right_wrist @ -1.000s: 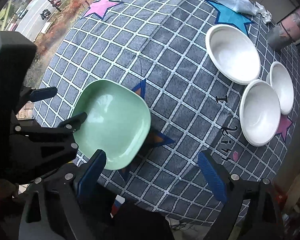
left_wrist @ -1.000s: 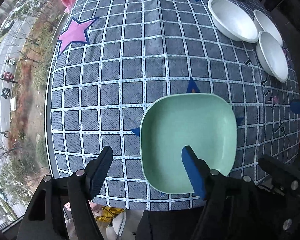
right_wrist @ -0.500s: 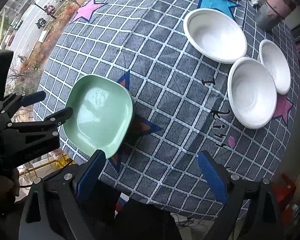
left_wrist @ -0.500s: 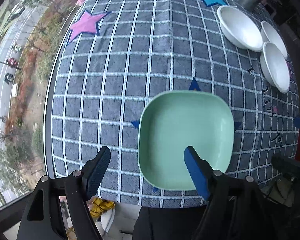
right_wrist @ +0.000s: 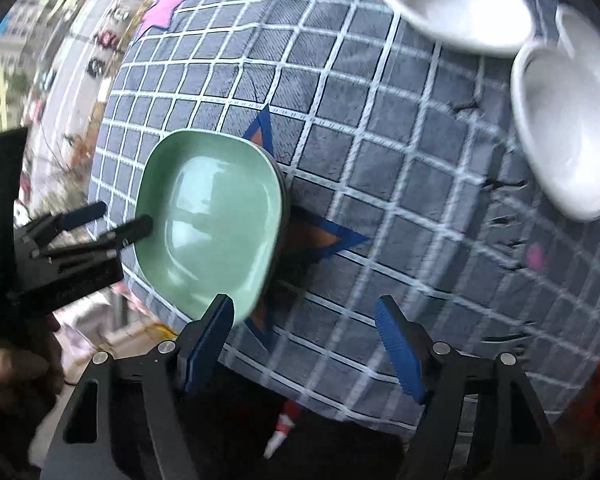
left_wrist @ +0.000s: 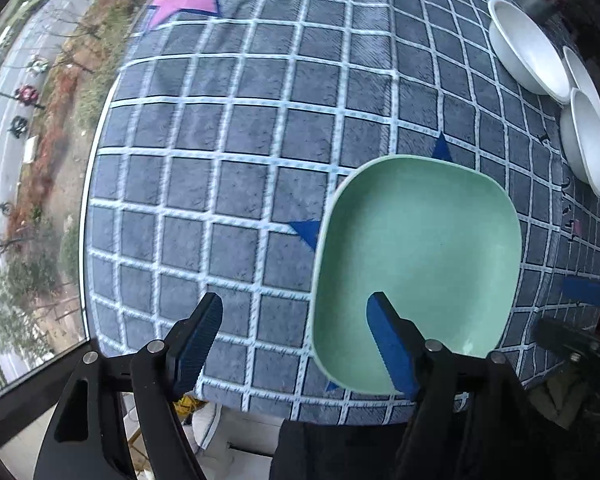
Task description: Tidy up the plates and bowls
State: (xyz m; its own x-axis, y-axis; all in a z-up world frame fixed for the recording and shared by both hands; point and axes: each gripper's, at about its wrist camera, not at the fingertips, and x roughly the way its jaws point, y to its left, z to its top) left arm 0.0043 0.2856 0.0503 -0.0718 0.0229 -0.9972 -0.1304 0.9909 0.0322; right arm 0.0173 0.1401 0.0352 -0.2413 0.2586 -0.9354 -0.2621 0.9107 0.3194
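Checked tablecloth (left_wrist: 236, 152) carries a green plate (left_wrist: 420, 248) and three white bowls (left_wrist: 528, 60); both tools (left_wrist: 294, 322) (right_wrist: 304, 320) gape wide, holding nothing.

Soft even daylight, no hard shadows. Right view motion-blurred w/ glare on green plate (right_wrist: 216, 220); fisheye bends edges.

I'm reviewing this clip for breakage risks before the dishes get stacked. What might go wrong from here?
1. The green plate lies at the table's near edge; the left tool, open with one finger over the plate, might nudge it off rather than grip it.
2. The three white bowls sit crowded together, apparently touching, so lifting one could knock its neighbours.
3. The right tool, also open, hovers close to the plate; both tools might collide there.
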